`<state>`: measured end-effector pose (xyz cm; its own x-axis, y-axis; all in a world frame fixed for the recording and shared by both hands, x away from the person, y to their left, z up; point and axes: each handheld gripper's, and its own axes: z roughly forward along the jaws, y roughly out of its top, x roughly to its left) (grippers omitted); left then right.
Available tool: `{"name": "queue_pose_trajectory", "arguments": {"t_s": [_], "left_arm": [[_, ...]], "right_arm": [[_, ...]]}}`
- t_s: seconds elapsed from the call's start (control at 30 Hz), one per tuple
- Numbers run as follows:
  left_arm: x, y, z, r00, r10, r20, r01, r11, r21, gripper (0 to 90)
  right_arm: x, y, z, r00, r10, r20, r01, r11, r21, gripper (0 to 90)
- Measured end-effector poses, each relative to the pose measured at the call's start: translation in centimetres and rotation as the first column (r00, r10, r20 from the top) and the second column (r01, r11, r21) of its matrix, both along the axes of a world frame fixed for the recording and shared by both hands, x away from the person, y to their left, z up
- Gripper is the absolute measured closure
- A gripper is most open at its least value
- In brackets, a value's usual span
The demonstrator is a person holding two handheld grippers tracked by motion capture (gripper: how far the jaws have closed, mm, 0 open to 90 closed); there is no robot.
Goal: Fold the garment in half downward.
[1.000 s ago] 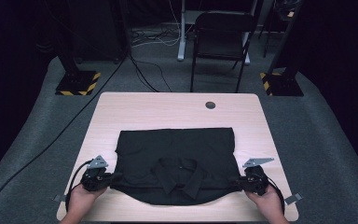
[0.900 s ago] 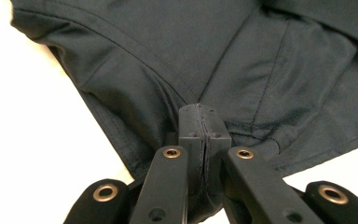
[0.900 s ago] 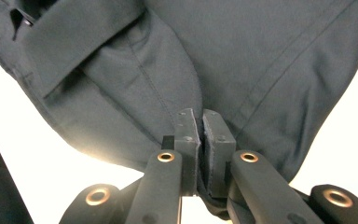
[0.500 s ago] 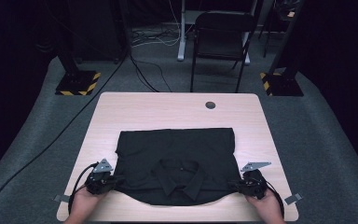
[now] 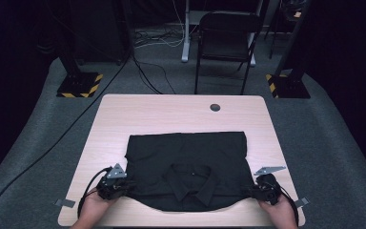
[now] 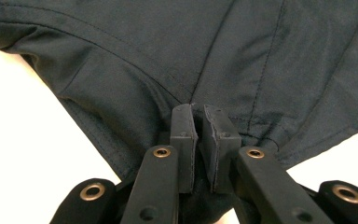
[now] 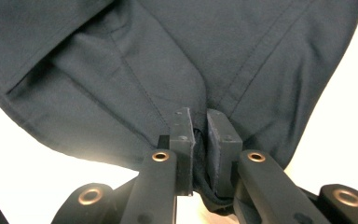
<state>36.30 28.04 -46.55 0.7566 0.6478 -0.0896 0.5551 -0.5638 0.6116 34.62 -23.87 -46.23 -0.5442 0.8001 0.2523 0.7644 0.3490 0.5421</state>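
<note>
While both grippers — left gripper (image 5: 124, 187), right gripper (image 5: 251, 192) — stay clamped on the folded black cotton shirt (image 5: 186, 164), its seven-o'clock corner has slid inward — folding looks imminent.

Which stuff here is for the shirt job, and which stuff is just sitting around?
For the job:
- black shirt, folded on the table
- left tool, pinching the shirt's near left corner
- right tool, pinching its near right corner

Just sitting around:
- folding chair behind the table
- grey tape bits at the table's near corners
</note>
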Motion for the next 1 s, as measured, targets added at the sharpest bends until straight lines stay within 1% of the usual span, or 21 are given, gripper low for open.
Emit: {"name": "queue_pose_trajectory", "arguments": {"t_s": [0.1,0.2,0.3,0.37,0.47,0.57,0.7,0.77,0.8,0.87,0.9,0.97,1.0], "left_arm": [[-0.1,-1.1,0.0,0.9998,-0.017,-0.004,0.017,0.9999,0.002,82.1],[-0.2,-2.0,0.0,0.9994,-0.028,-0.023,0.027,0.9993,-0.025,81.9],[-0.3,-3.0,-0.1,0.9984,-0.042,-0.037,0.04,0.9983,-0.041,81.9],[-0.3,-3.9,0.0,0.9976,-0.057,-0.039,0.056,0.9978,-0.036,81.9],[-0.3,-5.1,0.0,0.9966,-0.073,-0.039,0.071,0.9968,-0.035,81.9],[-0.4,-6.0,-0.1,0.9948,-0.085,-0.055,0.082,0.995,-0.057,81.9],[-0.8,-7.0,-0.2,0.9921,-0.113,-0.056,0.108,0.9913,-0.075,80.7],[-0.9,-7.1,-0.2,0.9911,-0.121,-0.055,0.115,0.9892,-0.09,76.3],[-0.9,-7.0,-0.3,0.9904,-0.123,-0.063,0.116,0.9874,-0.107,72.7],[-0.8,-6.8,-0.2,0.9896,-0.121,-0.077,0.11,0.985,-0.133,63.6],[-0.8,-6.7,-0.2,0.9887,-0.12,-0.09,0.105,0.9831,-0.15,57.2],[-0.8,-6.4,-0.1,0.9865,-0.126,-0.105,0.106,0.9788,-0.175,49.3],[-0.8,-6.2,0.0,0.9855,-0.132,-0.107,0.112,0.9777,-0.178,46.2]], "right_arm": [[-0.1,-1.0,0.0,0.9997,-0.025,-0.003,0.025,1.0,-0.002,81.7],[-0.3,-2.1,0.1,0.9987,-0.052,0.003,0.052,0.999,-0.012,81.1],[-0.5,-3.3,0.1,0.9966,-0.082,0.006,0.082,0.997,-0.012,80.9],[-0.7,-4.0,0.1,0.9952,-0.098,0.008,0.098,0.995,-0.019,80.7],[-0.9,-5.1,0.1,0.9907,-0.136,0.0,0.136,0.991,-0.013,80.7],[-1.3,-6.3,0.1,0.9844,-0.176,-0.006,0.176,0.984,-0.006,80.5],[-1.8,-7.3,0.2,0.9765,-0.215,-0.001,0.215,0.976,-0.022,79.7],[-2.0,-7.5,0.2,0.9747,-0.223,0.007,0.224,0.974,-0.032,78.6],[-2.0,-7.4,0.2,0.9745,-0.224,0.011,0.225,0.974,-0.037,77.9],[-2.1,-7.2,0.3,0.9745,-0.223,0.027,0.224,0.973,-0.062,74.4],[-2.1,-7.0,0.3,0.9749,-0.22,0.034,0.222,0.972,-0.074,72.2],[-2.2,-6.8,0.3,0.9764,-0.212,0.039,0.215,0.973,-0.084,69.0],[-2.2,-6.8,0.3,0.9765,-0.212,0.04,0.215,0.973,-0.087,67.5]]}}
